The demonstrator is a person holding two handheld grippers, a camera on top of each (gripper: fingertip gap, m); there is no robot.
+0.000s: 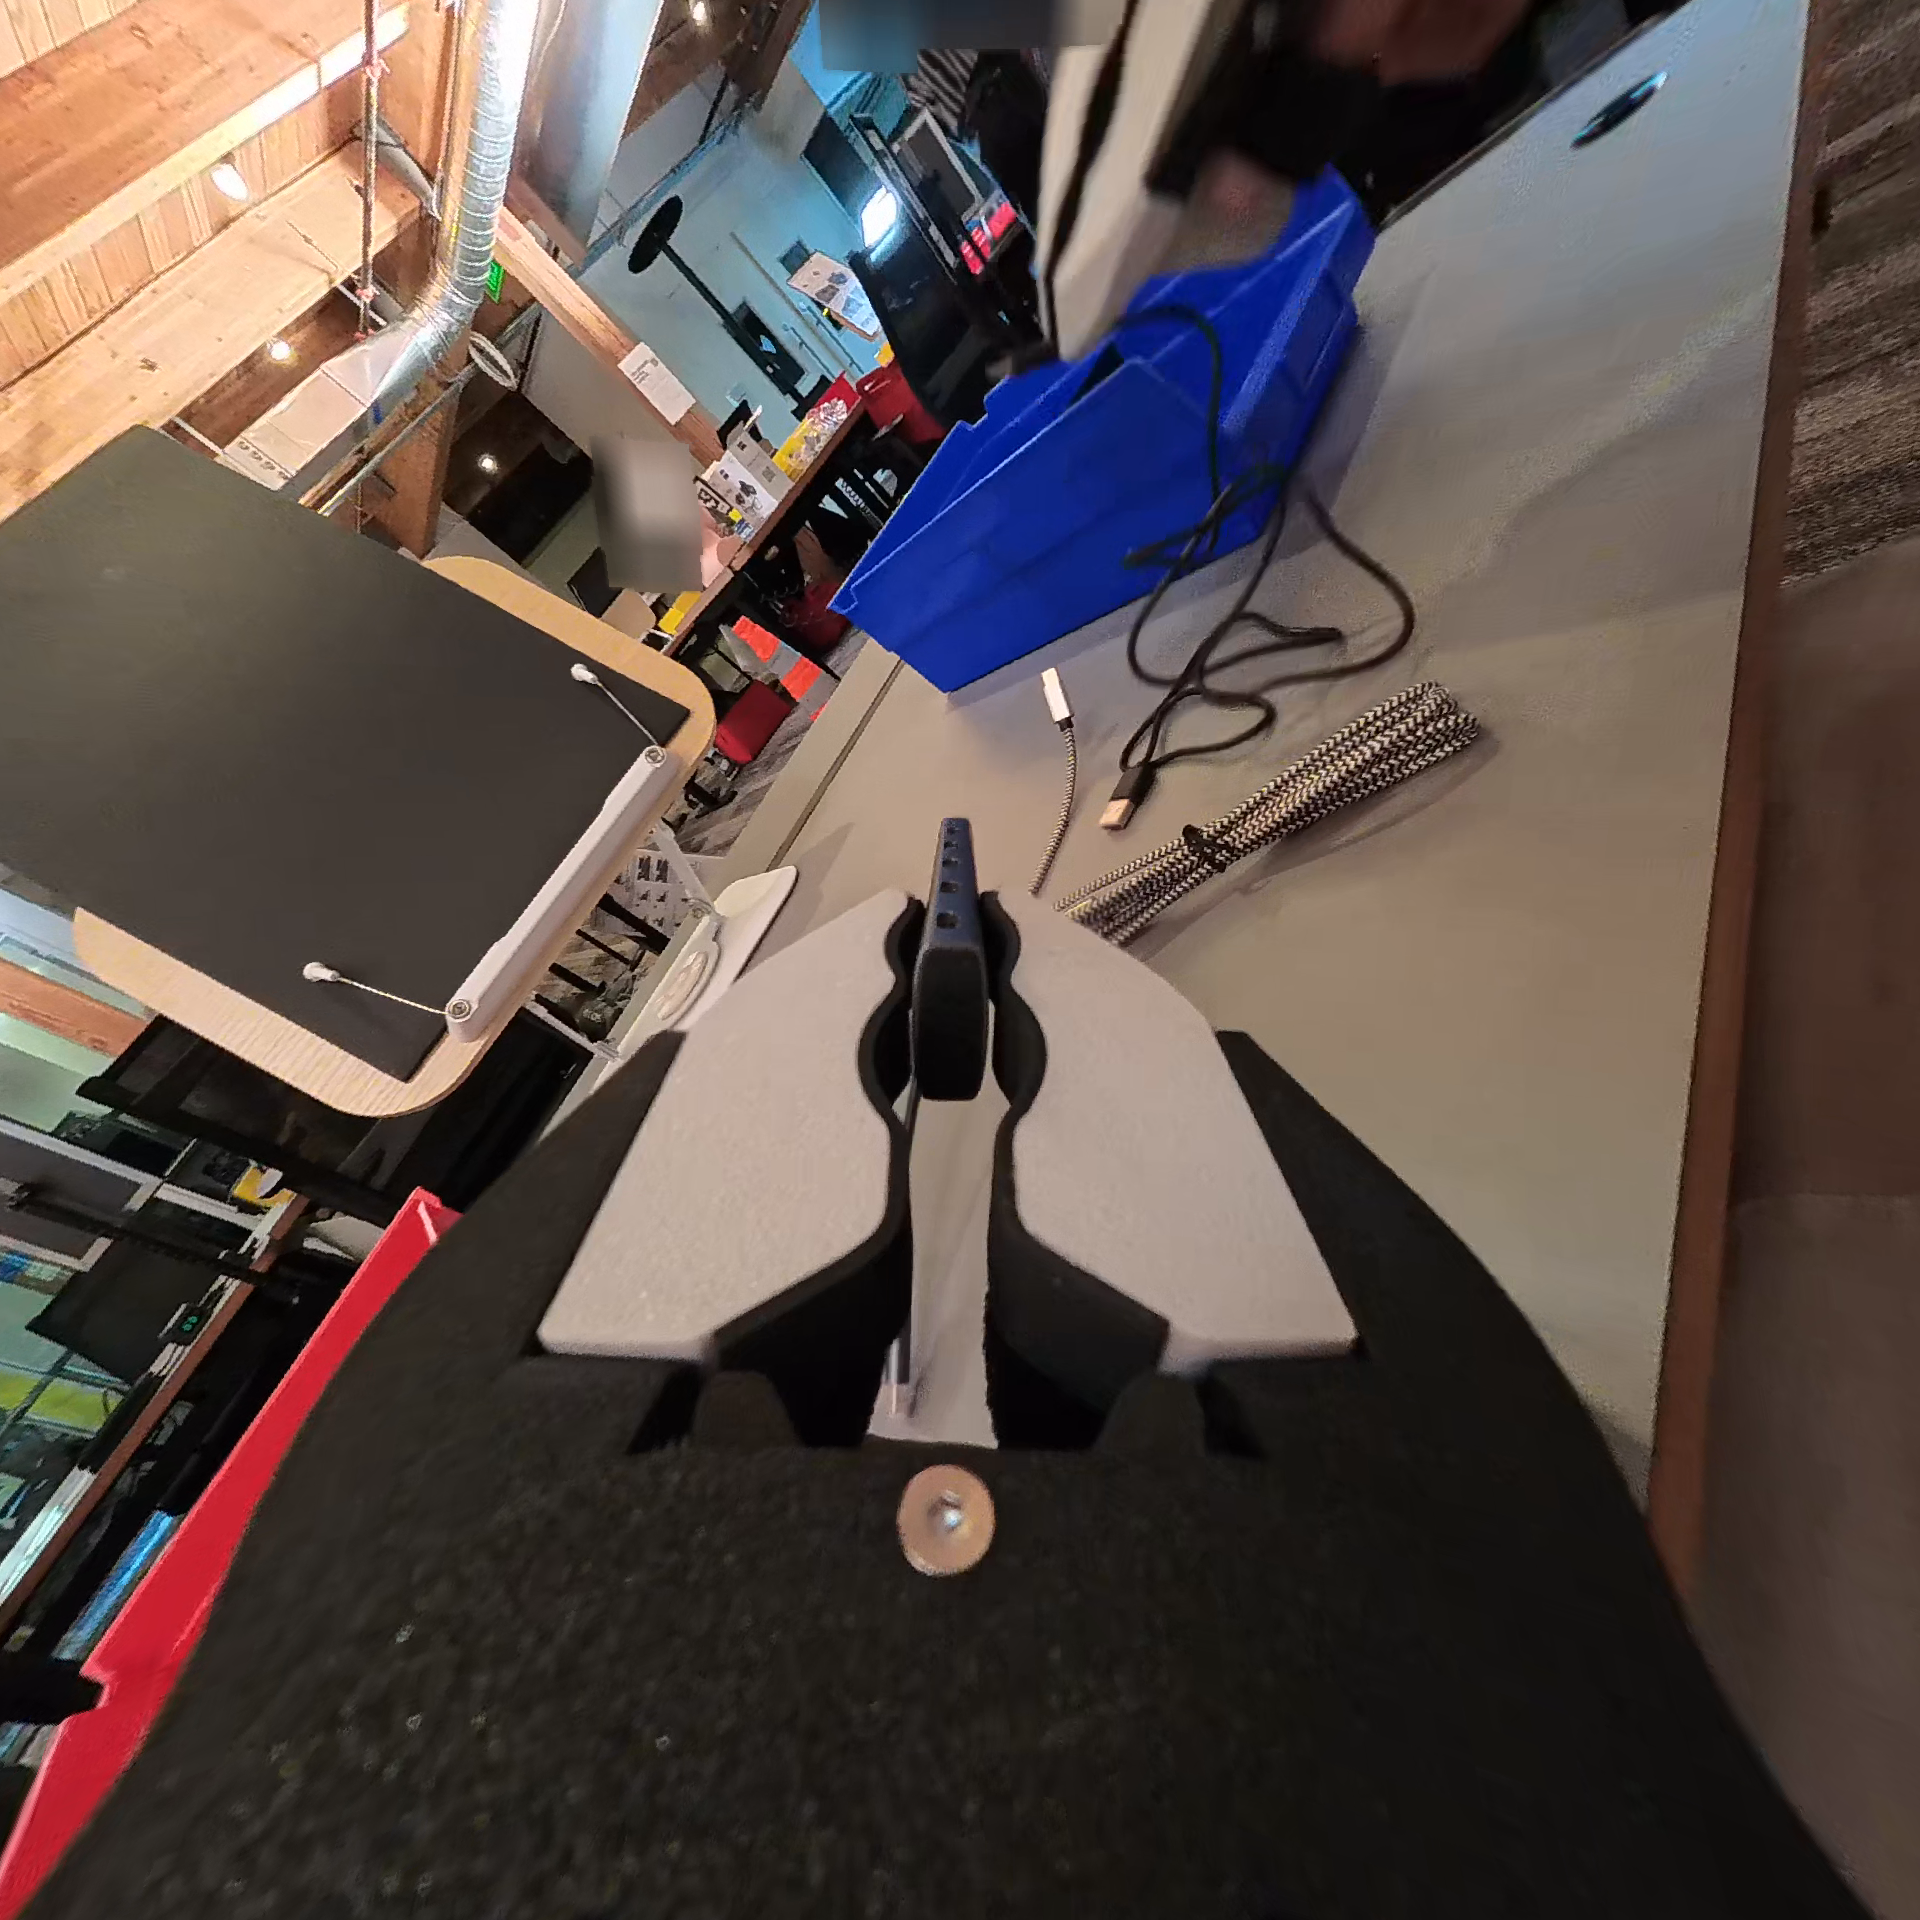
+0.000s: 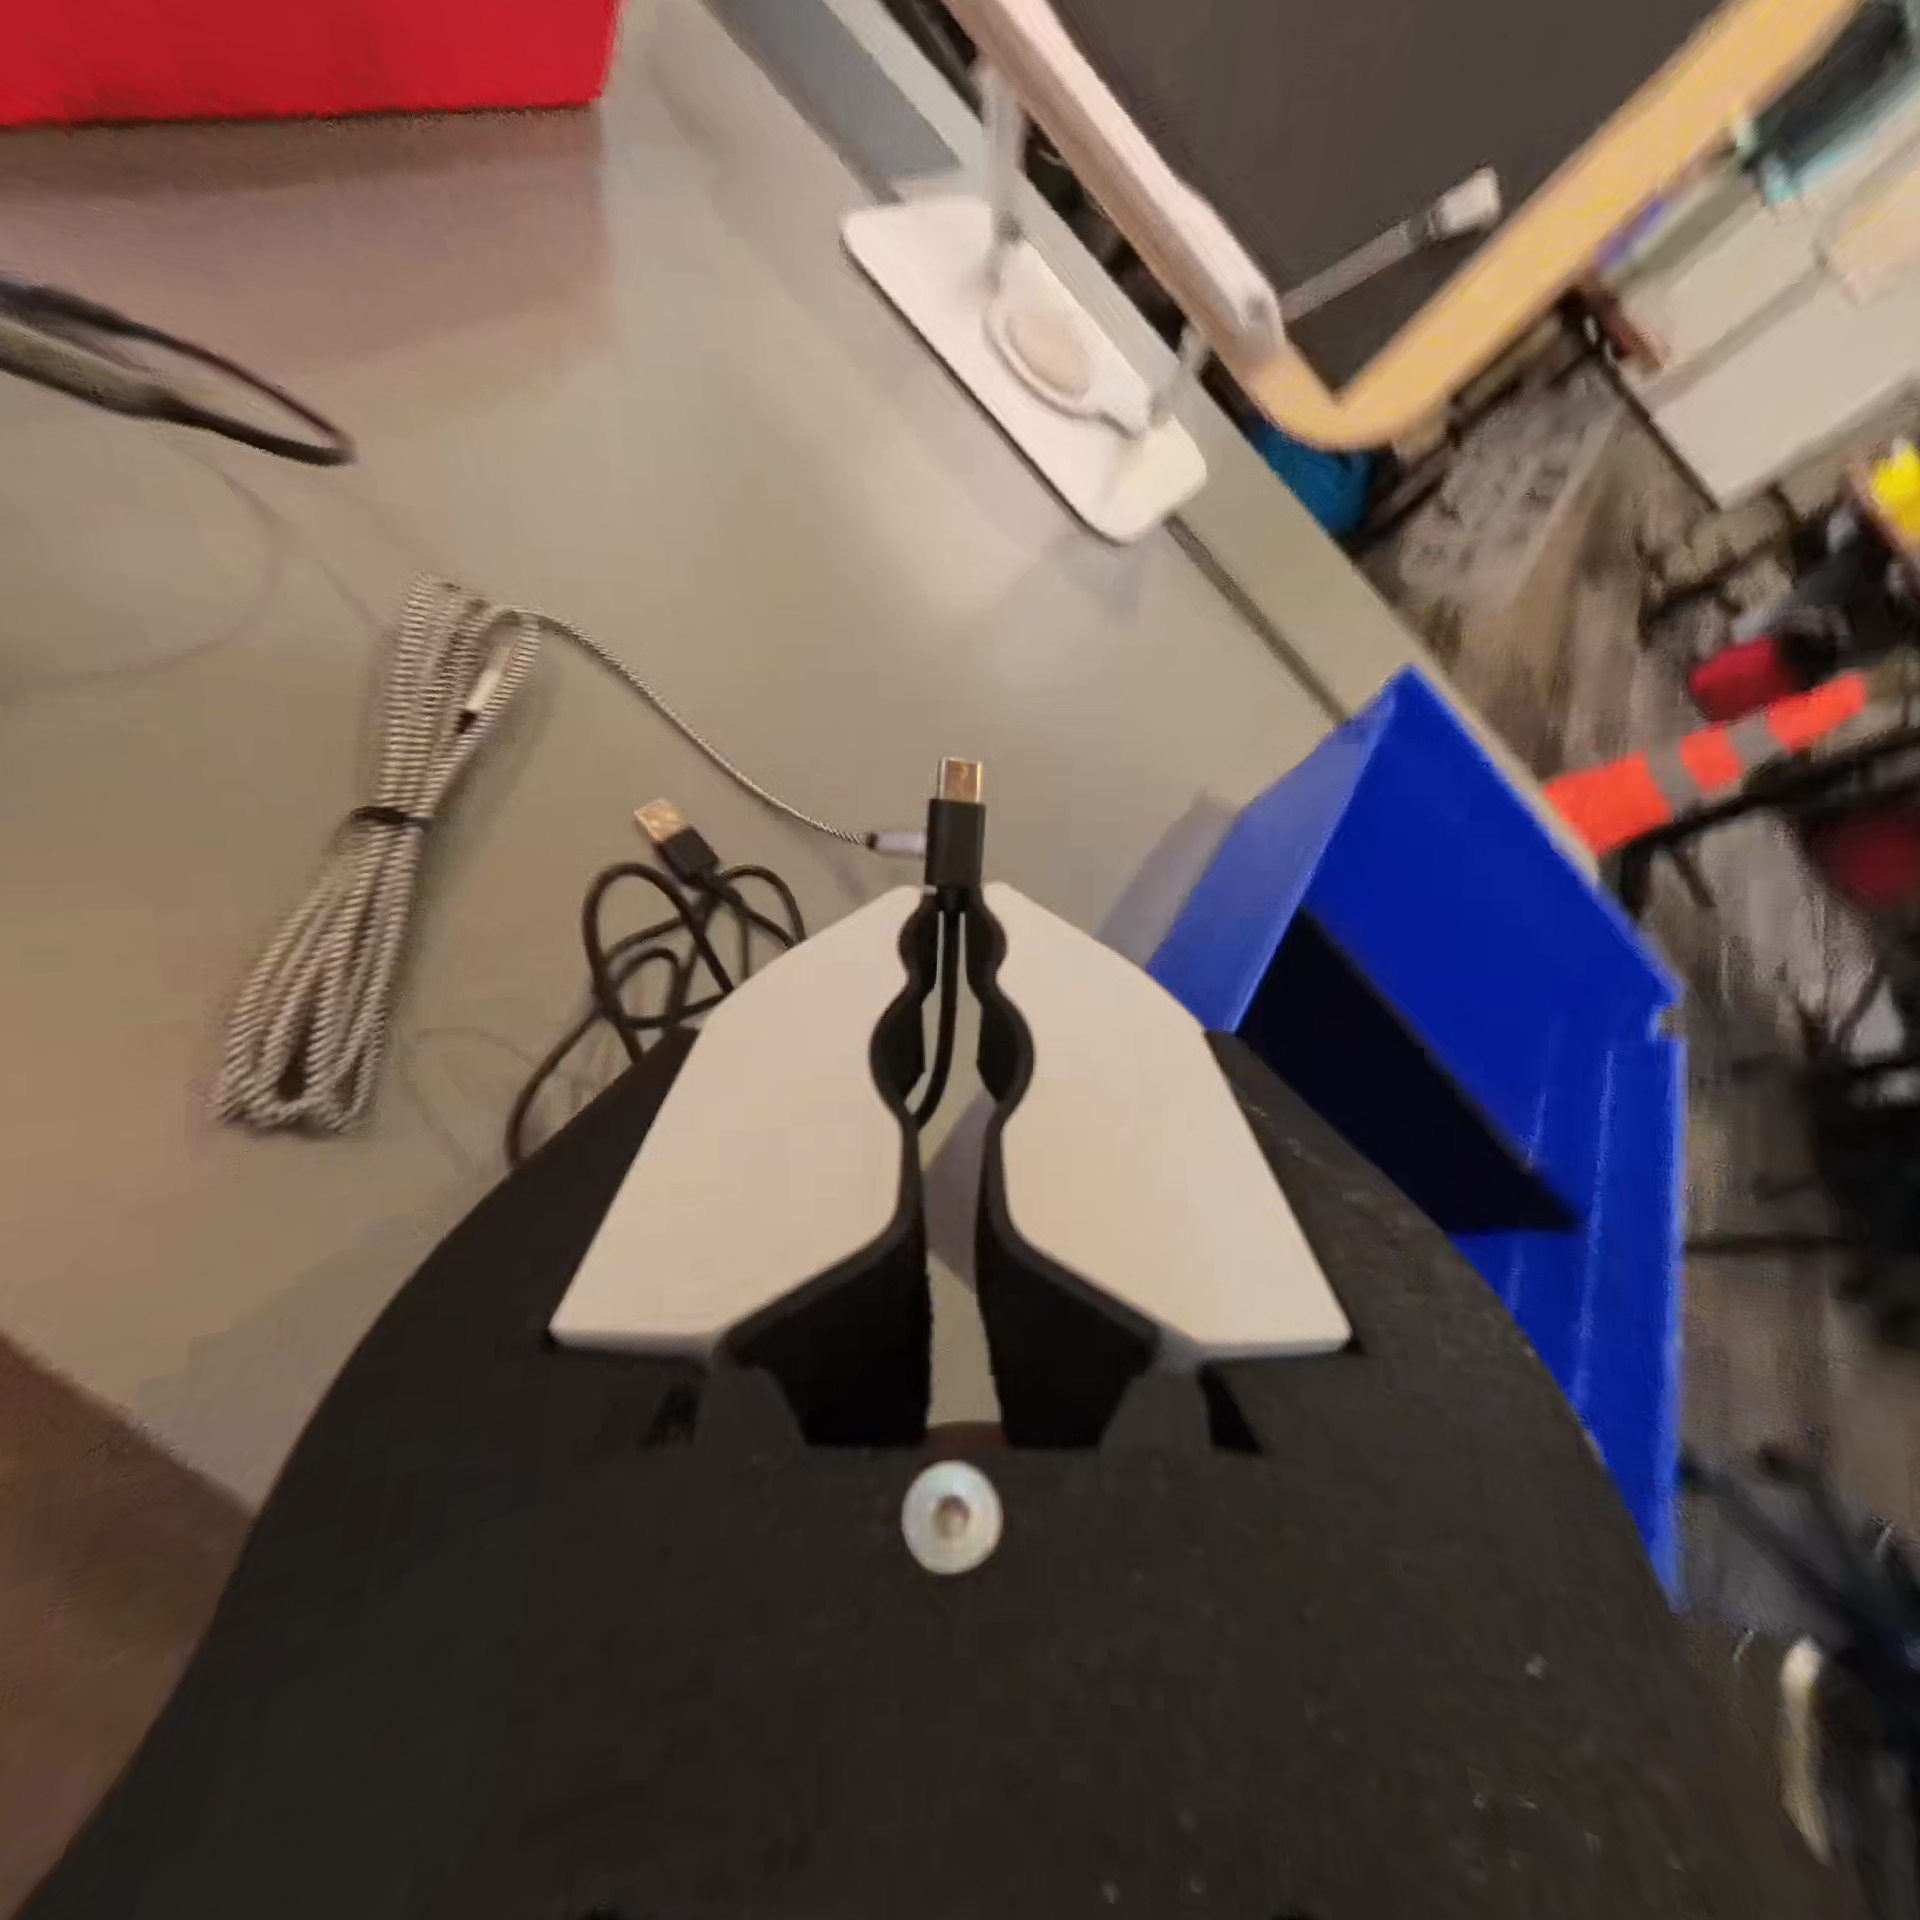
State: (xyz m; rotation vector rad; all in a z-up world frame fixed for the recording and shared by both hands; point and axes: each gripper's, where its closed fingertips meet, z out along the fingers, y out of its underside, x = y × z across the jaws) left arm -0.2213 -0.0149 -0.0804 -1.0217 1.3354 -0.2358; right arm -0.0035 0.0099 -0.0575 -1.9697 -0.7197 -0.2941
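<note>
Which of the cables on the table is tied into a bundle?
The striped braided cable: a band holds its loops together. The black cable lies loose beside it.

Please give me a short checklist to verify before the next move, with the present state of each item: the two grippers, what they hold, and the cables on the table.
1. Left gripper is shut on the dark blue device, which is held edge-on with a row of small holes along its edge: ok.
2. Right gripper is shut on the black cable just behind its small plug: ok.
3. Plug points forward, clear of the fingers: ok.
4. Black cable slack lies loose on the grey table: ok.
5. Braided cable bundle lies apart from both grippers: ok.
6. Which port on the device fits the plug: cannot tell.
</note>
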